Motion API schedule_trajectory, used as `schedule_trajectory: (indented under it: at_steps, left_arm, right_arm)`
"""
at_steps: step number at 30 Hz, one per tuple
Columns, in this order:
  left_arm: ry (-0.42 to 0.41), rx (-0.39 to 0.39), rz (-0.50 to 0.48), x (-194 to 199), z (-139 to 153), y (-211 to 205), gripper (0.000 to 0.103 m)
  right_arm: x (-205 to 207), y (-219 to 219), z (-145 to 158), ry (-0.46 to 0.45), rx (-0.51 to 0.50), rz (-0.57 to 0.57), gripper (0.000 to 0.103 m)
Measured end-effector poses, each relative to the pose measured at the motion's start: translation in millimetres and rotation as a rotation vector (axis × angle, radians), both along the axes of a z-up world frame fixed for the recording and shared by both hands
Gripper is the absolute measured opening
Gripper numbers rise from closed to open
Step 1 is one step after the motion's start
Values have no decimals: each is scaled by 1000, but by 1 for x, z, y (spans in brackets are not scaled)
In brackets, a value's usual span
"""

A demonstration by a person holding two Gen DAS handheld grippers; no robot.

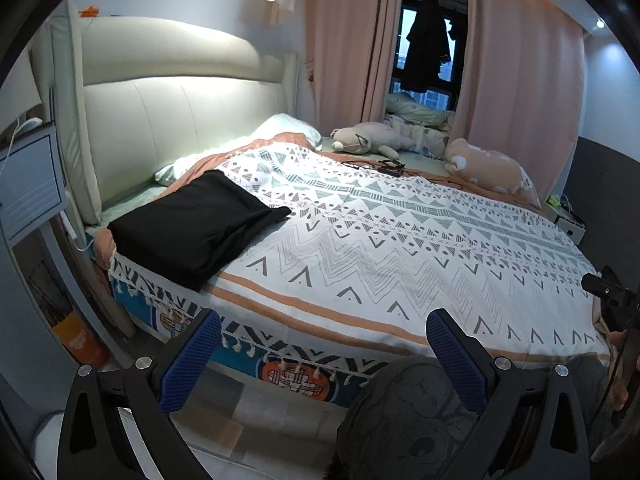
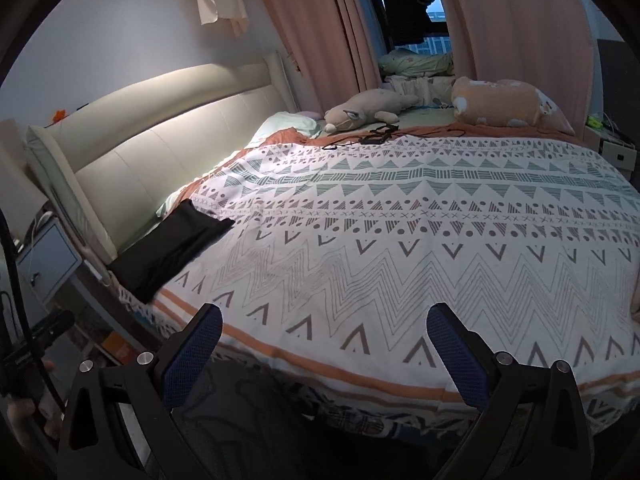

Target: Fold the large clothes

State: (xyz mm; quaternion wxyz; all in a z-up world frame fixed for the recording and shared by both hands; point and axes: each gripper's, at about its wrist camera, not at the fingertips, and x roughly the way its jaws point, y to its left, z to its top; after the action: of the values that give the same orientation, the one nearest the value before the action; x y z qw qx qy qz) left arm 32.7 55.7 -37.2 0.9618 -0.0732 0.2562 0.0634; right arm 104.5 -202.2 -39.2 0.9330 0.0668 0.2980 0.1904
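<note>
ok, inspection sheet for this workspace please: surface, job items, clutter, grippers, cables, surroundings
Surface: bed, patterned spread flat, mostly bare.
Job's things: black garment folded at the spread's corner near the headboard.
Clutter: two plush toys at the far side.
Grippers: left hand-held gripper and right hand-held gripper open, holding nothing, at the near edge.
Cables: black cable and small device on the spread's far edge.
Surroundings: pink curtains, nightstand.

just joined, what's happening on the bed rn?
Nothing is being handled. Both tongs, left and right, hang open over the near edge of the patterned bedspread, gripping nothing. A black garment already lies folded near the headboard. Plush toys and cables sit at the far side.
</note>
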Motion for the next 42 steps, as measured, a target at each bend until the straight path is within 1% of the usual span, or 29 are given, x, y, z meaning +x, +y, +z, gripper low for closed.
schedule_trajectory:
  at_steps: [8, 12, 16, 21, 24, 27, 30, 34, 42]
  left_arm:
    - [-58, 24, -55, -53, 4, -20, 102]
    - [-86, 16, -68, -76, 7, -26, 102]
    - [-101, 14, -81, -93, 11, -31, 102]
    - [-113, 38, -104, -109, 15, -42, 102]
    - [-125, 32, -119, -119, 15, -47, 102]
    - [-127, 27, -129, -124, 14, -52, 103]
    - [-127, 41, -131, -126, 14, -57, 103]
    - [-134, 35, -134, -128, 13, -58, 103]
    - [-131, 25, -125, -125, 11, -56, 102]
  right_arm:
    - [-56, -14, -4, -29, -16, -15, 103]
    - [-78, -18, 0, -50, -17, -20, 103]
    - [-102, -20, 4, -71, -15, -18, 103]
    - [-125, -28, 8, -87, -9, -32, 103]
    - [-137, -33, 8, -94, 0, -36, 103]
    - [-146, -36, 5, -100, -2, -46, 103]
    - [-152, -39, 1, -103, -7, -61, 103]
    - [-151, -39, -5, -93, -15, -72, 103]
    - [-148, -40, -4, -93, -15, -87, 103]
